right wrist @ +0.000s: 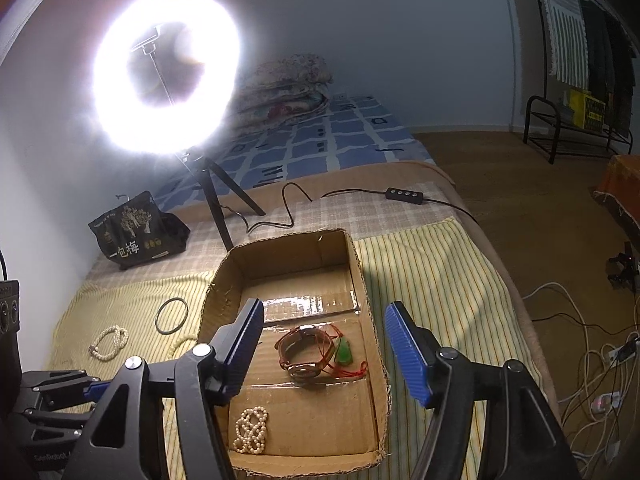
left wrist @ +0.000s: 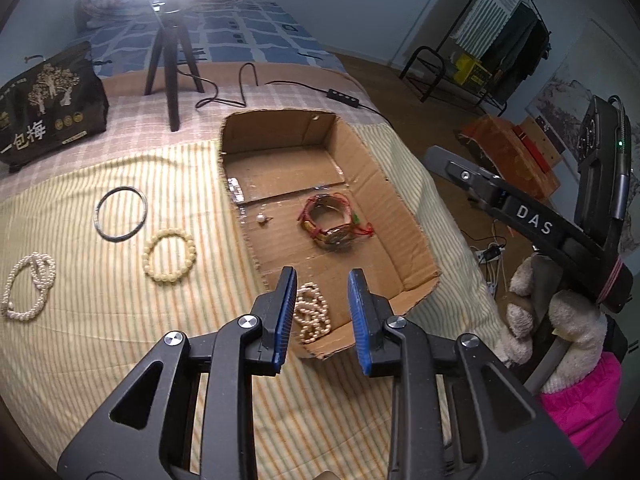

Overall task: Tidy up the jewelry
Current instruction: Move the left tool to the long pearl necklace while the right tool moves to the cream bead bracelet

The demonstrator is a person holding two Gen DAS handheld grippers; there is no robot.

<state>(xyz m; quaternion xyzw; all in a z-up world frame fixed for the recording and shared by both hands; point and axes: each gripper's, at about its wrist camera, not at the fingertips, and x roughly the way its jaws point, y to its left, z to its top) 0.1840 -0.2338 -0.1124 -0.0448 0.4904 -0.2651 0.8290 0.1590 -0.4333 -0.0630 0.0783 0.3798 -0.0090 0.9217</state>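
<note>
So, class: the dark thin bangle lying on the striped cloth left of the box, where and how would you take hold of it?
Grip the dark bangle across its thin rim, one finger inside the ring and one outside, coming from above. It lies flat on the striped cloth, so a sideways approach probably finds nothing to pinch. The rim facing the cream bead bracelet looks nearest the left gripper.
</note>
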